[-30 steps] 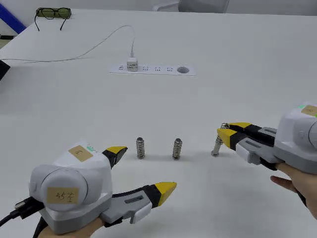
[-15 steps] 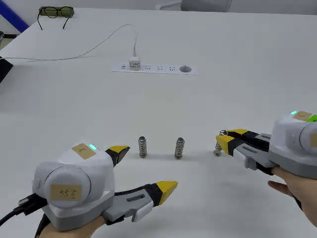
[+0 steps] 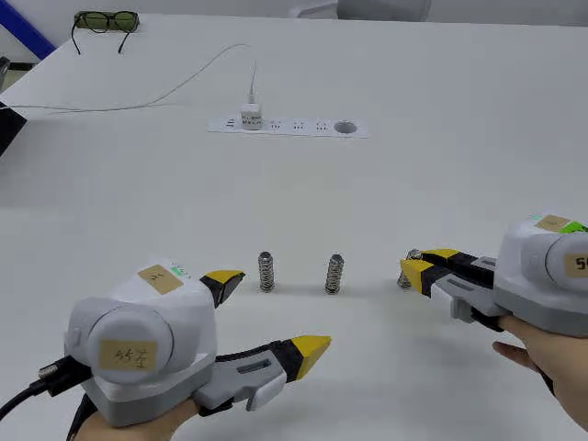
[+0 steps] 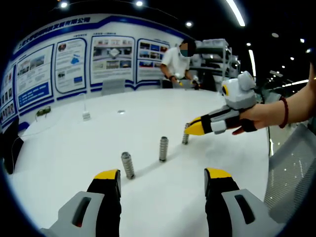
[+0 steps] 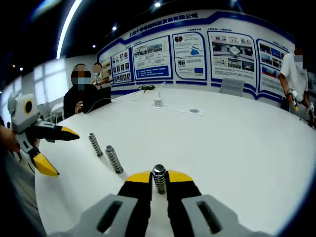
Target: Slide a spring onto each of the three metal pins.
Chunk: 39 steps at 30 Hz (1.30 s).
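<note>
Two metal pins stand upright on the white table, each with a spring on it: the left one [image 3: 266, 272] [image 4: 128, 164] [image 5: 95, 144] and the middle one [image 3: 334, 274] [image 4: 163, 148] [image 5: 114, 159]. The third pin [image 3: 405, 275] [image 4: 185, 133] is on the right, partly behind my right gripper [image 3: 418, 267] [image 4: 196, 127]. In the right gripper view, that gripper [image 5: 159, 183] is shut on the third spring [image 5: 159, 177], which sits on the pin. My left gripper [image 3: 267, 312] [image 4: 162, 177] hovers open in front of the left pin, with nothing between its jaws.
A white power strip [image 3: 303, 129] with a plugged charger and cable lies at mid table. Dark glasses [image 3: 106, 20] rest at the far left corner. A person [image 4: 180, 64] stands beyond the table; others [image 5: 81, 94] sit at its far side.
My right gripper has come down along the third pin, which leaned before and now stands straighter behind the tips. The left gripper has stayed put.
</note>
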Tool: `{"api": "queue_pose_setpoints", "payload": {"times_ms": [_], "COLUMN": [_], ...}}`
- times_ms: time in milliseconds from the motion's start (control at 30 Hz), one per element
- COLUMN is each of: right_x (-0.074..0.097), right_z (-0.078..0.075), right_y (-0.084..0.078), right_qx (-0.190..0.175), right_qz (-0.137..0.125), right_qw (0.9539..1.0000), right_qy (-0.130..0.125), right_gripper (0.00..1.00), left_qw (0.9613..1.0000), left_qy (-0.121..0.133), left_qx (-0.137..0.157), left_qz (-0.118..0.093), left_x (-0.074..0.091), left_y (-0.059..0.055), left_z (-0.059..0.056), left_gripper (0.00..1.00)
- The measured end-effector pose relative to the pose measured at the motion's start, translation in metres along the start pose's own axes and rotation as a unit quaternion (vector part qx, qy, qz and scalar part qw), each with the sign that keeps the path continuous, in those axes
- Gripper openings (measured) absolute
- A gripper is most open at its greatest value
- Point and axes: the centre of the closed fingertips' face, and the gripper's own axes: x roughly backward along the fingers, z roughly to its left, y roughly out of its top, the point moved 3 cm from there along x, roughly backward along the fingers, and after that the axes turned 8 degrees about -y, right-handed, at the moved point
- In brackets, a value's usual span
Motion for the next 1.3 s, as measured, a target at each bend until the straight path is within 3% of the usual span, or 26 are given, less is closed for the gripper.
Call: {"api": "queue_pose_setpoints", "payload": {"times_ms": [500,833,1300], "right_x": [0.001,0.012,0.038], "right_z": [0.004,0.005,0.015], "right_y": [0.001,0.009,0.01], "right_qx": [-0.006,-0.014,-0.031], "right_qz": [0.002,0.003,0.02], "right_qw": [1.0,0.9999,0.9988], "right_qy": [0.0,0.002,0.033], "right_gripper": [0.18,0.35,0.52], "left_qw": [0.9999,0.9997,0.9996], "left_qy": [0.006,0.016,0.014], "left_qx": [-0.004,-0.008,0.0], "left_qz": [0.007,0.02,0.025], "left_x": [0.002,0.005,0.013], "left_y": [-0.001,0.001,0.003], "left_z": [0.003,0.011,0.014], "left_gripper": [0.69,0.68,0.76]}}
